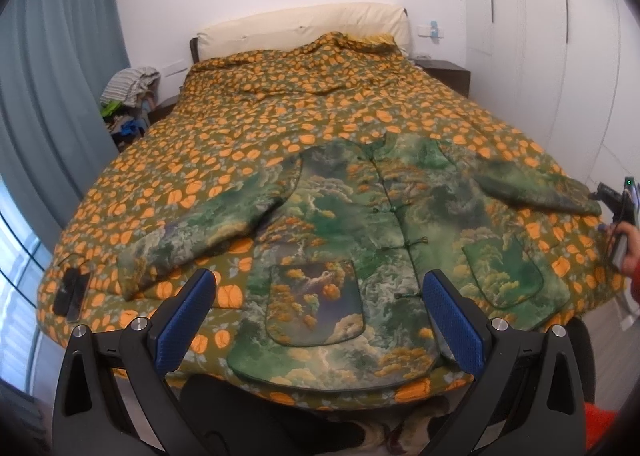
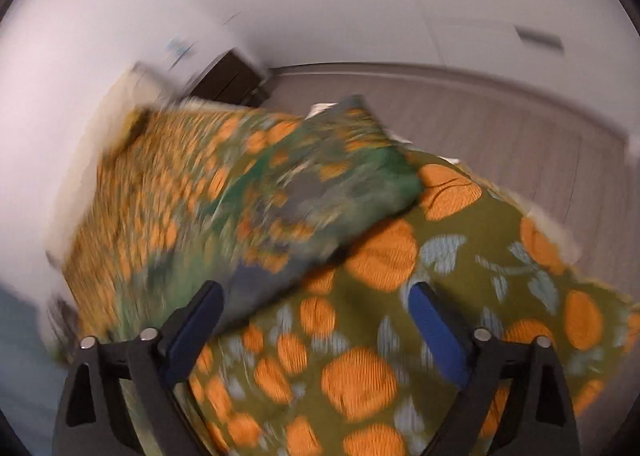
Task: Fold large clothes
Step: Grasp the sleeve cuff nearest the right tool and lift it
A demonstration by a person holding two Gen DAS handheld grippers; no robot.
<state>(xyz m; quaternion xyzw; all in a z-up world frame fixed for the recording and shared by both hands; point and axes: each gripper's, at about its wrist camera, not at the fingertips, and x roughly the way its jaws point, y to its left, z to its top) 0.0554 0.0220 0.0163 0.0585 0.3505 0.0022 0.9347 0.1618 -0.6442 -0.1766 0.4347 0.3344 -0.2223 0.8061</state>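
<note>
My left gripper (image 1: 320,316) hangs released, jaws spread wide with nothing between them, above the foot of the bed. Directly ahead of it the green padded jacket (image 1: 360,236) lies face up and buttoned on the orange-patterned quilt (image 1: 248,123), both sleeves stretched outward. Far to its right, my right hand (image 1: 628,252) holds the other tool near the sleeve cuff. My right gripper (image 2: 316,320) is likewise unclenched and empty (this view is heavily blurred); the sleeve (image 2: 320,191) lies ahead and left of its fingers, over the quilt. A phone (image 1: 72,292) rests left of my left gripper.
</note>
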